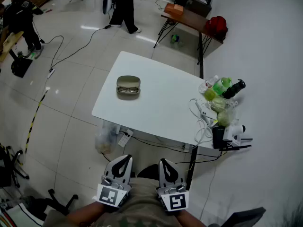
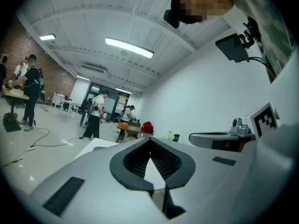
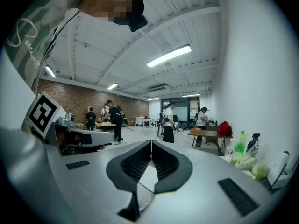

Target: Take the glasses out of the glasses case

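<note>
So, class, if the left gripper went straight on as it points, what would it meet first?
The left gripper aims at the white table; likely its near edge first, though it may pass above: height is unclear.

A white rectangular table (image 1: 161, 108) stands on a glossy pale tiled floor (image 1: 71, 79). Towards its far left lies an open olive-green hard-shell glasses case (image 1: 128, 82), with a pair of dark-framed glasses (image 1: 128, 91) in it. Along the right edge are crowded clear plastic bags of green items (image 1: 220, 109), a green plastic bottle (image 1: 220, 85), loose white cables (image 1: 201, 116) and a black boxy device (image 1: 218, 136).
</note>
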{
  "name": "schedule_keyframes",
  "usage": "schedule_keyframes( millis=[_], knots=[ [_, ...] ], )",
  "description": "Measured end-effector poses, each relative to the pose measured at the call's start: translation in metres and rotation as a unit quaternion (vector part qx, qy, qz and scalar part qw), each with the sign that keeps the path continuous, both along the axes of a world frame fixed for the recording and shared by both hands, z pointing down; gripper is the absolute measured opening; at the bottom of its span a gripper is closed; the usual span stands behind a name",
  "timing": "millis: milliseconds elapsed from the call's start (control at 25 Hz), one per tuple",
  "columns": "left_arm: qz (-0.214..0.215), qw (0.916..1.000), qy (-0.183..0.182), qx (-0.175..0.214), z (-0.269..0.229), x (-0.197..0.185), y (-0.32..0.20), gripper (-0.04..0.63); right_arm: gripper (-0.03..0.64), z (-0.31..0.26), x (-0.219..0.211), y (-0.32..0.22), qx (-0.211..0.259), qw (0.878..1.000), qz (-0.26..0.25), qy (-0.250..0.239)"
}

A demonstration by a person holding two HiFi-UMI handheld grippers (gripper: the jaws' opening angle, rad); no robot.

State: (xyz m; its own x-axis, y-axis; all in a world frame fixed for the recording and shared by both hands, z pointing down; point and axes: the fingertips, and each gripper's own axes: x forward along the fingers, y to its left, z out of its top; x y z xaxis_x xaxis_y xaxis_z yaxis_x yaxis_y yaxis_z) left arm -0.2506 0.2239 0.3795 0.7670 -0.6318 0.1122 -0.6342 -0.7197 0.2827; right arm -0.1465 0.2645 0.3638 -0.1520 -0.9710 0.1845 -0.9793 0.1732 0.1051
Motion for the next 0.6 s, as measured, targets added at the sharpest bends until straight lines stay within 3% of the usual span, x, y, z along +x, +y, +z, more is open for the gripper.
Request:
schedule_keyframes(
  millis=[360,600],
  knots=[
    [0.034,0.999,-0.018,0.023,0.001,0.026,0.002,0.008,0.014,-0.002,0.03,0.002,-0.008,0.997,0.066,-0.044],
    [0.029,0.9978,-0.047,0.036,0.002,0.037,-0.006,0.008,0.014,0.0,0.044,-0.01,0.019,0.996,0.048,-0.072]
  ],
)
